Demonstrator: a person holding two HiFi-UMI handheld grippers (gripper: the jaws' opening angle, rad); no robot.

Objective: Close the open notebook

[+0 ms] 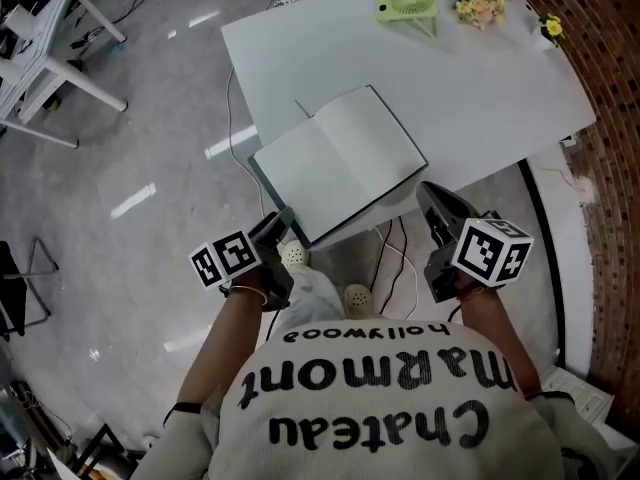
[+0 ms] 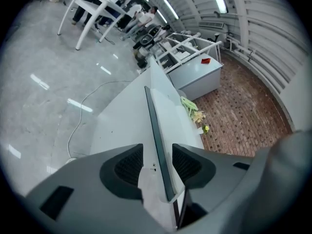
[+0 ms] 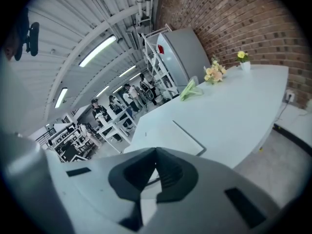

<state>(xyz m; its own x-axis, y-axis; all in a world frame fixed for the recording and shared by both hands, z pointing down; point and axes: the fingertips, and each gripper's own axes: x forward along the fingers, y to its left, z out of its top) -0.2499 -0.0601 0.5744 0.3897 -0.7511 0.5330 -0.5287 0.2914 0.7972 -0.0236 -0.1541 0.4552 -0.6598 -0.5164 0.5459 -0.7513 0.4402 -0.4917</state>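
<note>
The person stands at the near edge of the white table (image 1: 480, 88), both forearms held out low in front of the body and a tool in each hand. The open notebook (image 1: 335, 158) lies flat on the table, blank pages up. It is turned at an angle, and its near corner juts past the table edge toward the person.

The left gripper (image 1: 281, 220) is angled up and to the right, and its tip is at the notebook's near left corner. Its marker cube (image 1: 226, 257) sits just above the wrist. In the left gripper view the two jaws stand spread, and the dark edge of the notebook's cover runs up through the gap between them. It lies closer to the right-hand pad (image 2: 187, 162) than to the other, and I can't tell whether either pad touches it.

The right gripper (image 1: 426, 191) points up and slightly left, stopping just beside the notebook's right corner, off the table edge. Its marker cube (image 1: 491, 250) is tilted over the hand. In the right gripper view its jaws are pressed together at the tips with nothing between them.

At the far side of the table, well apart from the notebook, lie a small green fan (image 1: 408, 5) and a bunch of pale flowers (image 1: 478, 6).
</note>
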